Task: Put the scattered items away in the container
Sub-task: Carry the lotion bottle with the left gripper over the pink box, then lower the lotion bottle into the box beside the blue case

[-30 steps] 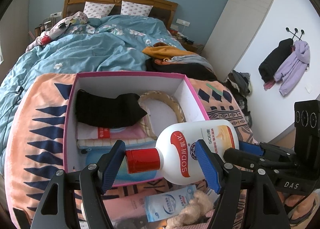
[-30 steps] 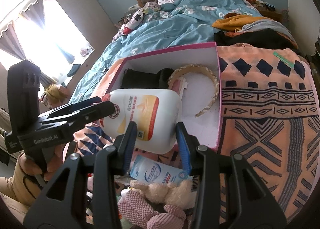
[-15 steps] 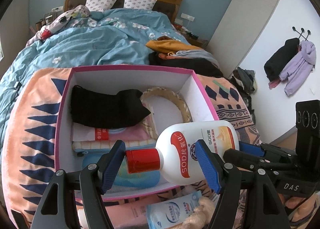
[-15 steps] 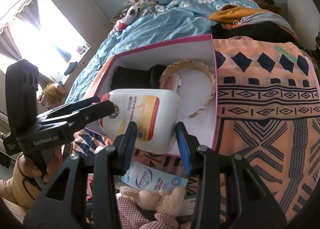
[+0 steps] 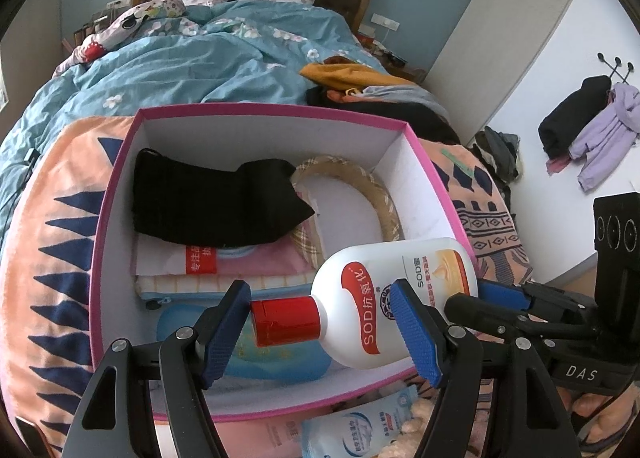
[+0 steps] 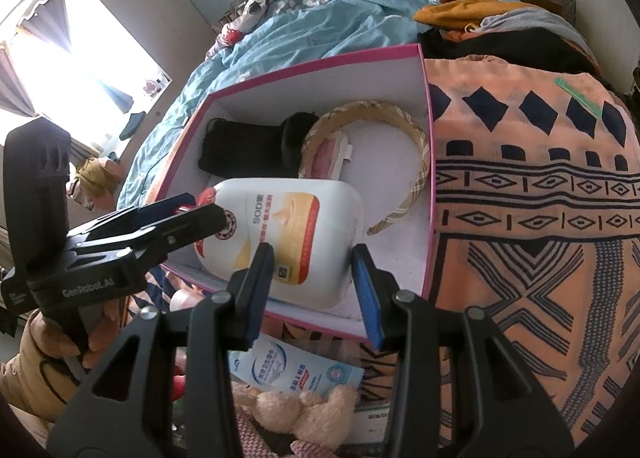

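Note:
A white lotion bottle (image 5: 384,298) with a red cap lies sideways in the air over the near right corner of the pink-rimmed box (image 5: 260,110). My left gripper (image 5: 322,318) is shut on its cap end, one pad against the cap top and the other on the shoulder. My right gripper (image 6: 314,278) is shut on the base of the bottle (image 6: 288,234), a blue pad on each side. In the box (image 6: 320,62) lie a black cloth (image 5: 216,202), a plaid headband (image 5: 384,202), folded towels and a blue pouch (image 5: 248,346).
The box sits on an orange patterned blanket (image 6: 520,198) at the foot of a bed with a blue duvet (image 5: 200,58). A wipes pack (image 6: 296,370) and a plush toy (image 6: 304,406) lie in front of the box. A clothes pile (image 5: 360,82) lies behind it.
Both grippers have carried the bottle forward and down together. The box now looks larger and nearer, and the bottle hangs over its inside instead of its front wall.

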`<action>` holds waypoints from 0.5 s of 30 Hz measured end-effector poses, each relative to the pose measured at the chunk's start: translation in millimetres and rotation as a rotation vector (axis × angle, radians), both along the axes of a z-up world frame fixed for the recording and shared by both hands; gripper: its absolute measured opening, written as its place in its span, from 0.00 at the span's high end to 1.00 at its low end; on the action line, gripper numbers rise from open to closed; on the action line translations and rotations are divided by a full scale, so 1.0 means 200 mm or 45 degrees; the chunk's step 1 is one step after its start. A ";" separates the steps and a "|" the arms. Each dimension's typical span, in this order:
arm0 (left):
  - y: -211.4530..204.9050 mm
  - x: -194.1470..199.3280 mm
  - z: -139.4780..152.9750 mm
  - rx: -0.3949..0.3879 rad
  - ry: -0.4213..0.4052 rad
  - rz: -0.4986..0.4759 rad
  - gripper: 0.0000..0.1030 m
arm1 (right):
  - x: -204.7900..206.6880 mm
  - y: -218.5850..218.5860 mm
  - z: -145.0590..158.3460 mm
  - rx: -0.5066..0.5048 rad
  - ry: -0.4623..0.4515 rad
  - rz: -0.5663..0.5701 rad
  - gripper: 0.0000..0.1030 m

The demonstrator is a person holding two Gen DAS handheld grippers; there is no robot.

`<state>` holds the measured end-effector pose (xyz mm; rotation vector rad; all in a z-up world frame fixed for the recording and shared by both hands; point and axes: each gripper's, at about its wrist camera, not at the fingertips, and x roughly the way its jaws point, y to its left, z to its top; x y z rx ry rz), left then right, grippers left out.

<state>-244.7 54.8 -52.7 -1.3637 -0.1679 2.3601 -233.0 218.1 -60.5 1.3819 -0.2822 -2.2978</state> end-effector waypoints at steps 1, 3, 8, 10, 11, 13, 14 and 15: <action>0.00 0.00 -0.01 0.002 -0.003 -0.001 0.29 | 0.00 0.00 0.00 0.001 -0.003 -0.002 0.58; 0.01 -0.01 -0.02 0.000 -0.008 -0.001 0.29 | -0.01 0.00 -0.01 0.004 -0.009 -0.005 0.58; 0.02 -0.03 -0.05 0.002 -0.024 -0.006 0.29 | -0.04 0.00 -0.04 0.026 -0.024 -0.004 0.58; 0.02 -0.04 -0.06 0.002 -0.028 -0.009 0.29 | -0.05 0.00 -0.04 0.035 -0.029 -0.004 0.58; 0.02 -0.04 -0.07 0.003 -0.030 -0.010 0.29 | -0.05 0.00 -0.05 0.042 -0.032 -0.004 0.58; 0.03 -0.05 -0.08 0.004 -0.038 -0.012 0.29 | -0.06 0.00 -0.06 0.056 -0.035 -0.003 0.58; 0.03 -0.05 -0.08 0.006 -0.040 -0.013 0.29 | -0.06 0.00 -0.06 0.062 -0.037 -0.004 0.58; 0.03 -0.05 -0.08 0.008 -0.043 -0.013 0.29 | -0.07 0.00 -0.06 0.068 -0.038 -0.003 0.58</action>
